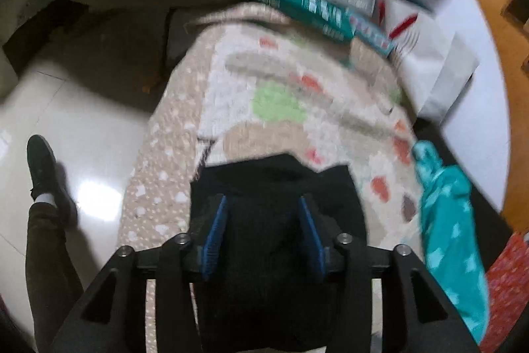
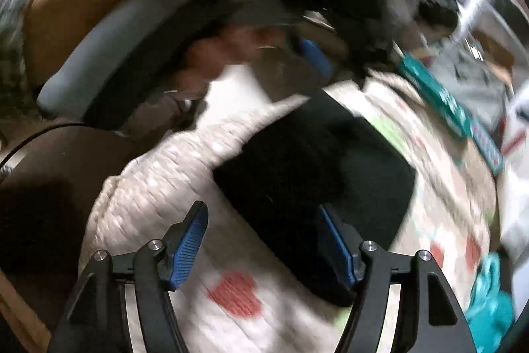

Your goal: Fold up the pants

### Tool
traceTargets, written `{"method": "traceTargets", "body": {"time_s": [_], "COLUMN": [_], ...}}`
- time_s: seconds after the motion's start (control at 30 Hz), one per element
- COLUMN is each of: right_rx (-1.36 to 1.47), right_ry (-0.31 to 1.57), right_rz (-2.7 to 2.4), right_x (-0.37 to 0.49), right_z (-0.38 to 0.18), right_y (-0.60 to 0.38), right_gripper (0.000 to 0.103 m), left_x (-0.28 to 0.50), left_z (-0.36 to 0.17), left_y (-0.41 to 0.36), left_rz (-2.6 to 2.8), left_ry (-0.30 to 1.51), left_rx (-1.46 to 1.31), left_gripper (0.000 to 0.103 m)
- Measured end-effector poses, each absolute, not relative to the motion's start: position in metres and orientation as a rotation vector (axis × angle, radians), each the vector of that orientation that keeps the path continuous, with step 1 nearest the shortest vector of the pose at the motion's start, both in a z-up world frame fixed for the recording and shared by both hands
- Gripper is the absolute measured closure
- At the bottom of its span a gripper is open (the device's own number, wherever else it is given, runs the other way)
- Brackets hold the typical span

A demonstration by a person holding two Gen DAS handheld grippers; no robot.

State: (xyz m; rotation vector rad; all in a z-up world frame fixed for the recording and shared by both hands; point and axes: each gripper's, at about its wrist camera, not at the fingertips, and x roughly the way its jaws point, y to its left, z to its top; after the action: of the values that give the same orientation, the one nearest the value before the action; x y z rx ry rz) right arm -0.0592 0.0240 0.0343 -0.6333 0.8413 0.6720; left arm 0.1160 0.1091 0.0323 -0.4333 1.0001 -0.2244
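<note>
The black pants (image 2: 314,174) lie folded into a compact block on the quilt (image 1: 264,95), both tongs released.

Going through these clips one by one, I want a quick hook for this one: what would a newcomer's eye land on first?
The black folded pants stand out, a dark block lying on the pale patterned quilt. In both wrist views, blue-padded jaws stand apart over it: the left tool straddles the fabric, and the right tool sits at its near edge. Bright teal cloth lies along the quilt's right side, and teal books are stacked at its far end.
</note>
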Motion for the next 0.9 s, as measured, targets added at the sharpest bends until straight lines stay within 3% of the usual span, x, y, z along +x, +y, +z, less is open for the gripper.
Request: {"method": "traceTargets", "body": {"time_s": [0.1,0.13,0.2,0.3,0.63,0.73,0.9], "right_rx": [-0.499,-0.459,-0.299,-0.134,0.079,0.116,0.12], "right_ry": [0.902,0.916,0.965,1.005,0.991,1.053,1.131], "right_rz": [0.567,0.544,0.5,0.491,0.457,0.472,0.452], "right_x": [-0.032,-0.024,-0.004,0.013,0.041,0.043,0.034], "right_z": [0.036,0.037,0.037,0.038,0.054,0.034,0.001], "right_y": [-0.015,-0.024,-0.054,-0.08,-0.097,-0.093,-0.088], "right_gripper": [0.03,0.03,0.027,0.022,0.023,0.029,0.029], "left_x": [0.128,0.13,0.129,0.122,0.073,0.066,0.067], "left_z": [0.0,-0.012,-0.023,-0.022,0.016,0.008,-0.028], "left_y": [0.105,0.108,0.121,0.139,0.147,0.123,0.108], "left_rz": [-0.15,-0.129,-0.128,-0.153,-0.074,-0.071,-0.011], "left_ry": [1.077,1.096,1.107,1.105,0.992,1.014,1.101], "left_rx": [-0.416,-0.431,-0.535,-0.672,-0.665,-0.582,-0.49], "left_gripper": [0.056,0.043,0.036,0.036,0.037,0.037,0.036]}}
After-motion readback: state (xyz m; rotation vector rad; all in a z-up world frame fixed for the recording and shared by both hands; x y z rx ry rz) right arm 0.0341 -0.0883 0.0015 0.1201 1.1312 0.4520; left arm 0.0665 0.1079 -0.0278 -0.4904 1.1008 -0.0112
